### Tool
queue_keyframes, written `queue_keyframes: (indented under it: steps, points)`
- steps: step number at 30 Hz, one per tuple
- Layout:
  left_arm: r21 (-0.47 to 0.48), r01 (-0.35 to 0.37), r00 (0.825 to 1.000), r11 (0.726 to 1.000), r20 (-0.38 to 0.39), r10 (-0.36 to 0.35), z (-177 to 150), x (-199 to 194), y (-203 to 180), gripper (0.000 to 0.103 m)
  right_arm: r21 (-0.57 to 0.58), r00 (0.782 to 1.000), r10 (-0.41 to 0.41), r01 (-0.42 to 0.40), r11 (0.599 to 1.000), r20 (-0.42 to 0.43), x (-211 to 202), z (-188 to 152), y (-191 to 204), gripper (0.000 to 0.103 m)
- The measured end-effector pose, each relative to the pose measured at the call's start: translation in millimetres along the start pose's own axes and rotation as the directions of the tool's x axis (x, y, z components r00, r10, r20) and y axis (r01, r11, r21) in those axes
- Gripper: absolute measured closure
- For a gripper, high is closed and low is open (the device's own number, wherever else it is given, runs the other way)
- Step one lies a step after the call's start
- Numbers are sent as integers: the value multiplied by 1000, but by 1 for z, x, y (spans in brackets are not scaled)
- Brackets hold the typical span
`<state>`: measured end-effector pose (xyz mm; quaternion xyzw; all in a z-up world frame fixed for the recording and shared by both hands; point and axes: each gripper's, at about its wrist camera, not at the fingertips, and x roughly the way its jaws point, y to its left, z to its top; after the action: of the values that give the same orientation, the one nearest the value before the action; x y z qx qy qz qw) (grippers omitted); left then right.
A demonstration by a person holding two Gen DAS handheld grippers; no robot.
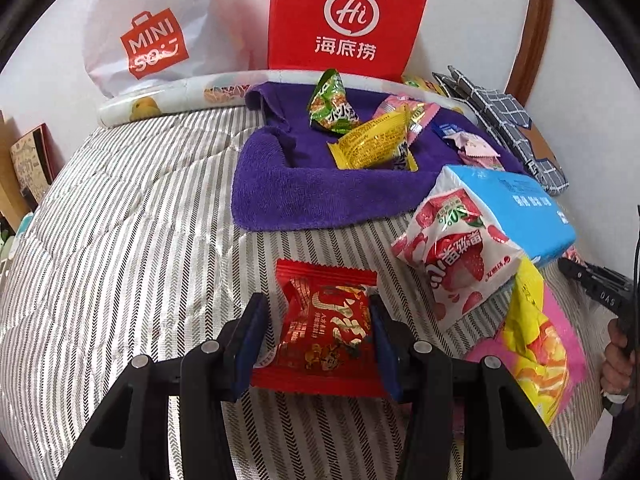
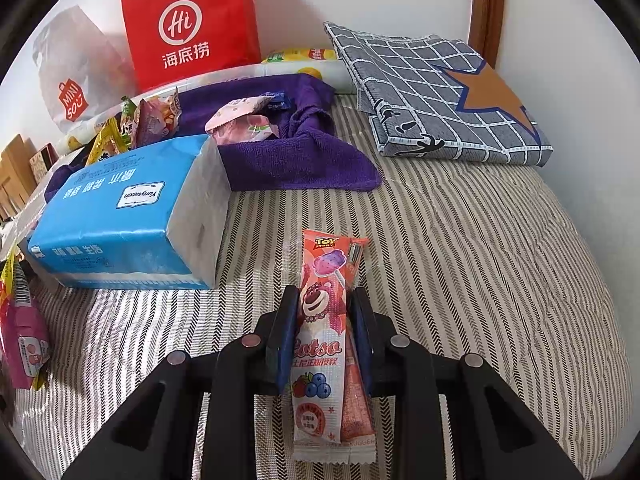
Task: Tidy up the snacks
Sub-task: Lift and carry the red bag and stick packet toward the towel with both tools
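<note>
Low in the frame, the left gripper (image 1: 318,340) pinches a red snack packet (image 1: 324,332) over the striped bedcover (image 1: 132,232), while the right gripper (image 2: 325,338) clamps a pink Lotso packet (image 2: 320,344) at lower centre.

Snack packets (image 1: 368,144) lie on the towel (image 1: 304,196), tissue pack (image 2: 132,220) beside it.
</note>
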<state>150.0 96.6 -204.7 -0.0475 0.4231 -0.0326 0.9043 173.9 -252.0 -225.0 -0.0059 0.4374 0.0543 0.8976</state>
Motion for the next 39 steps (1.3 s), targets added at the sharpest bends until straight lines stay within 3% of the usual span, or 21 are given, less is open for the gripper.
queue_keyframes:
  steps: [20, 29, 39]
  points:
    - [-34, 0, 1000, 999, -14, 0, 1, -4, 2, 56, -10, 1000, -19, 19, 1000, 7, -3, 0, 1, 79]
    - [-55, -13, 1000, 998, 13, 13, 10, -36, -1, 56, 16, 998, -11, 10, 1000, 64, -40, 5, 3, 80]
    - [-43, 23, 999, 999, 50, -20, 21, -78, -24, 56, 62, 996, 34, -40, 997, 88, -82, 5, 12, 79]
